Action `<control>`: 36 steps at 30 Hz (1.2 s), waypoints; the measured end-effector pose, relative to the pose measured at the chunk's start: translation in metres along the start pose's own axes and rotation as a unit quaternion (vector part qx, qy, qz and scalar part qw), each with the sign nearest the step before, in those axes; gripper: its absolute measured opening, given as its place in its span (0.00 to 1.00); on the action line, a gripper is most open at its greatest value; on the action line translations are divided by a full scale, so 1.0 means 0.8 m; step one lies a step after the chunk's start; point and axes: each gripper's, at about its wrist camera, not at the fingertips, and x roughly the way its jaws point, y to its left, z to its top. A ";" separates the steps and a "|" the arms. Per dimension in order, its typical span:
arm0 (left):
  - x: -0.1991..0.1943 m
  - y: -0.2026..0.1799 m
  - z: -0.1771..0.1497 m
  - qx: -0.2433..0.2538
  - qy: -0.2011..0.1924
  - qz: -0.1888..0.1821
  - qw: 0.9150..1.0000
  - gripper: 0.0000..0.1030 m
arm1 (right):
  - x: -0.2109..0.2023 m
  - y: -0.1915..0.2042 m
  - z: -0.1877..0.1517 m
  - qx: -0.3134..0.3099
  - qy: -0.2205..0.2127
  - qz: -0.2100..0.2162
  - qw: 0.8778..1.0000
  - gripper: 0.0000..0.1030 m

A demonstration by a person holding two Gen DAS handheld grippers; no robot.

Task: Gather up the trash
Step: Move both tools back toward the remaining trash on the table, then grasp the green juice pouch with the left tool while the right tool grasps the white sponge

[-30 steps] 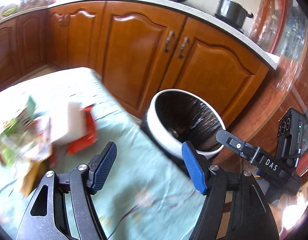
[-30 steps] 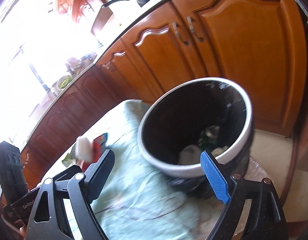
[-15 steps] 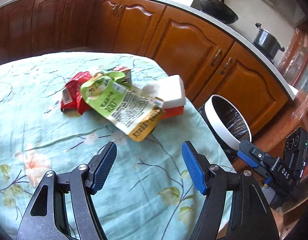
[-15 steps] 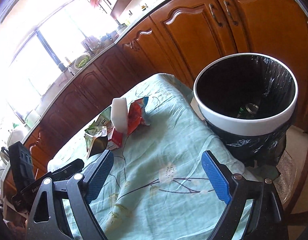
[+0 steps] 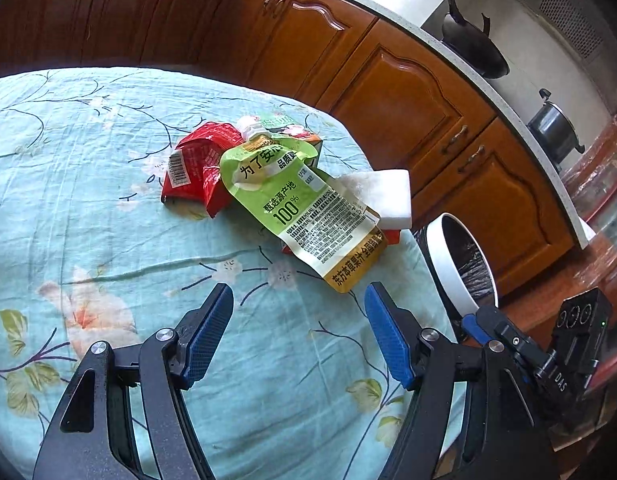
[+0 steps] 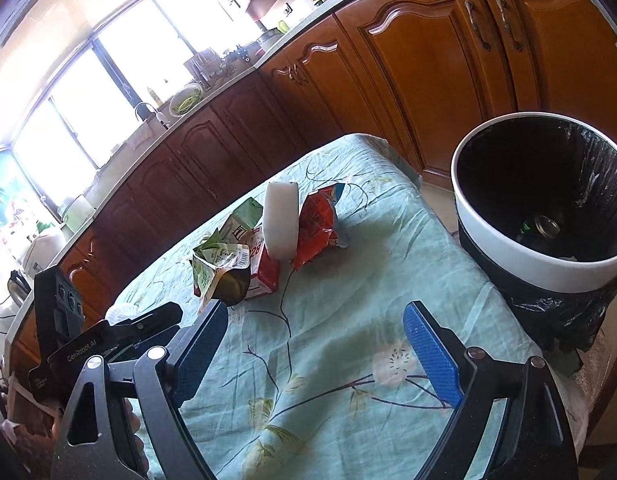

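A heap of trash lies on the teal flowered tablecloth: a green juice pouch, a crumpled red wrapper, a white foam block and a small carton behind. My left gripper hovers just short of the pouch's lower end, its jaws opening, nothing between them. In the right wrist view the same pouch, block and red wrapper sit ahead of my right gripper, which is open and empty. The white-rimmed bin with a black liner stands right of the table.
Wooden kitchen cabinets run behind the table and bin. A black pan and a pot sit on the counter. The other gripper's body shows at the right edge of the left view. A can lies inside the bin.
Both views have swung away from the bin toward the trash heap on the table. The left gripper has come closer to the green pouch and its jaws stand wider apart.
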 end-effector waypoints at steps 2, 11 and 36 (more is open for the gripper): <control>0.000 0.002 0.006 -0.008 -0.002 -0.003 1.000 0.81 | 0.006 0.001 0.006 -0.001 0.003 0.002 1.000 0.88; 0.018 0.004 0.047 -0.037 0.007 -0.018 0.999 0.85 | 0.035 0.013 0.042 -0.001 0.004 0.025 1.000 0.68; 0.035 -0.015 0.048 0.022 0.017 -0.019 0.999 0.36 | 0.036 0.015 0.045 0.017 0.005 0.066 0.998 0.26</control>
